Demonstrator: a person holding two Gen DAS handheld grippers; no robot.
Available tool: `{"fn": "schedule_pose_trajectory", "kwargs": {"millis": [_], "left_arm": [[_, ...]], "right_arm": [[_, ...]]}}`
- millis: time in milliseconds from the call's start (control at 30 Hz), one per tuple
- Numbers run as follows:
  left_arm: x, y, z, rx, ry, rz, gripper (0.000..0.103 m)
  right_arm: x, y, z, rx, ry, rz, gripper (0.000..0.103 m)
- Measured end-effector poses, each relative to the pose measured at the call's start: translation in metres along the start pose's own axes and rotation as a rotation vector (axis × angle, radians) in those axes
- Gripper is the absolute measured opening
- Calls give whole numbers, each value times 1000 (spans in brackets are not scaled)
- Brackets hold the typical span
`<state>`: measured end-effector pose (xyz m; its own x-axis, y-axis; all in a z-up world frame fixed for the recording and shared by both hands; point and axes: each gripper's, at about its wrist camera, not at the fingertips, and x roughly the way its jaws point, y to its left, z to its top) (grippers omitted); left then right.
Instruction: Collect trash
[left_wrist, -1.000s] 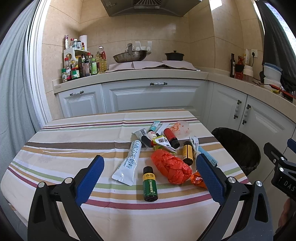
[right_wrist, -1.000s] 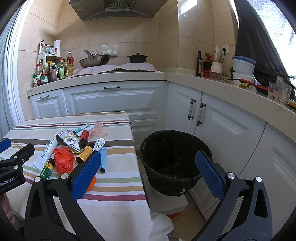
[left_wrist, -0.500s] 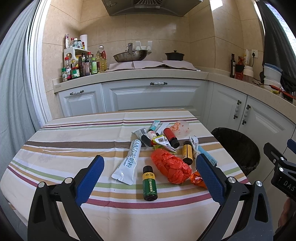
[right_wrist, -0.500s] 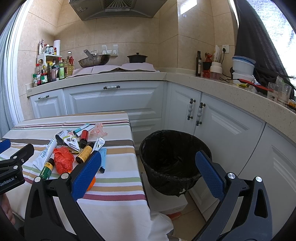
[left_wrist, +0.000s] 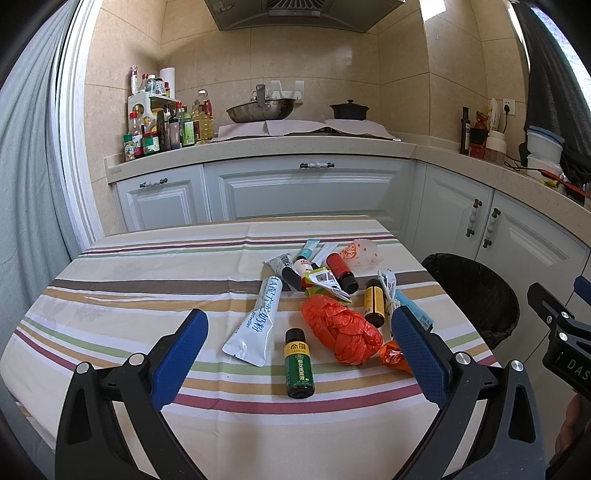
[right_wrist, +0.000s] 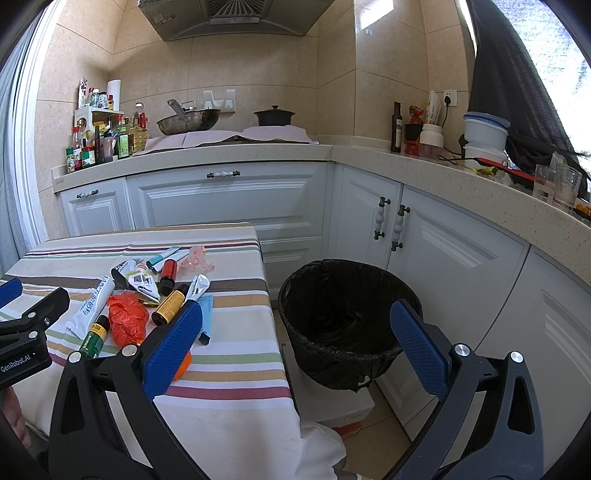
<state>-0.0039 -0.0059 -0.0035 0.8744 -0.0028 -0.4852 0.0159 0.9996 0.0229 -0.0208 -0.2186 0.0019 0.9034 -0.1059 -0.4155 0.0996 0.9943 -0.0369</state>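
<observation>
A pile of trash lies on the striped tablecloth (left_wrist: 147, 280): a green-label bottle (left_wrist: 298, 363), a crumpled orange bag (left_wrist: 341, 334), a white tube (left_wrist: 256, 321), a yellow-label bottle (left_wrist: 373, 302), a red bottle (left_wrist: 341, 272) and small wrappers. My left gripper (left_wrist: 295, 360) is open and empty, held just short of the green bottle. My right gripper (right_wrist: 295, 347) is open and empty, held between the table's right edge and the black-lined trash bin (right_wrist: 347, 321). The bin also shows in the left wrist view (left_wrist: 476, 291).
White cabinets (left_wrist: 306, 188) run behind the table and along the right wall. The counter holds sauce bottles (left_wrist: 162, 125), a wok (left_wrist: 260, 109) and a black pot (left_wrist: 349, 110). A white box (right_wrist: 343, 406) sits on the floor under the bin.
</observation>
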Motion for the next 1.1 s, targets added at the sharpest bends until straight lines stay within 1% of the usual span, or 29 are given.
{"fn": "schedule_pose_trajectory", "kwargs": {"millis": [1100], "left_arm": [[1,-2,-4,1,4,-3,97]], "right_arm": [[1,0,0,3,4,-1,99]]}}
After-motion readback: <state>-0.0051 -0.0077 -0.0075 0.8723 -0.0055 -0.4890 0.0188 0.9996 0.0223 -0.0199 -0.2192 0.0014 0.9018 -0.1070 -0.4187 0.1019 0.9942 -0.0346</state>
